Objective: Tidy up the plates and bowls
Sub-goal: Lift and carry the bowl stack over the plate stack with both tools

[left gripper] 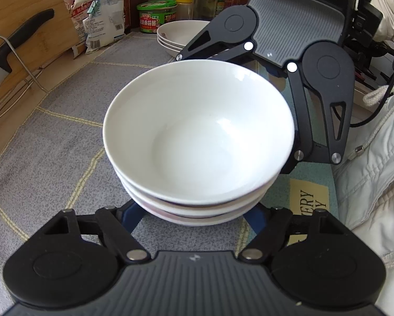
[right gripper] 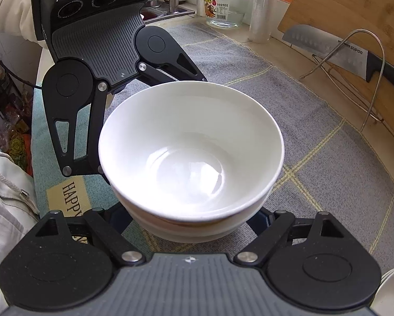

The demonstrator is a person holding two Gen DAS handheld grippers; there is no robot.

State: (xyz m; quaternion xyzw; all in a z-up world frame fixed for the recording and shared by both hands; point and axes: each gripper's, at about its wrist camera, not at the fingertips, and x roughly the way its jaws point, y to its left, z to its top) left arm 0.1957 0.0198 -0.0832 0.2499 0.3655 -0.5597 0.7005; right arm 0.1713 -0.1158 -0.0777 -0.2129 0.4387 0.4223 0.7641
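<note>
A stack of three white bowls (left gripper: 197, 137) (right gripper: 191, 144) stands on a grey checked mat (left gripper: 65, 137). My left gripper (left gripper: 194, 217) reaches in from the near side, its blue fingers (left gripper: 132, 217) running along both sides of the lowest bowl. My right gripper (right gripper: 190, 221) straddles the same stack from the opposite side, its blue fingers (right gripper: 258, 221) also low at the base. The bowls hide all fingertips, so I cannot see whether any pads press on them. Each view shows the other gripper behind the stack.
A second stack of shallow white dishes (left gripper: 181, 35) sits farther back on the mat. A knife (right gripper: 354, 58) rests on a wire rack (right gripper: 373, 79) against a wooden board. Jars (right gripper: 224, 2), bottles and bags line the back. A pale jacket (left gripper: 375, 173) is beside the counter edge.
</note>
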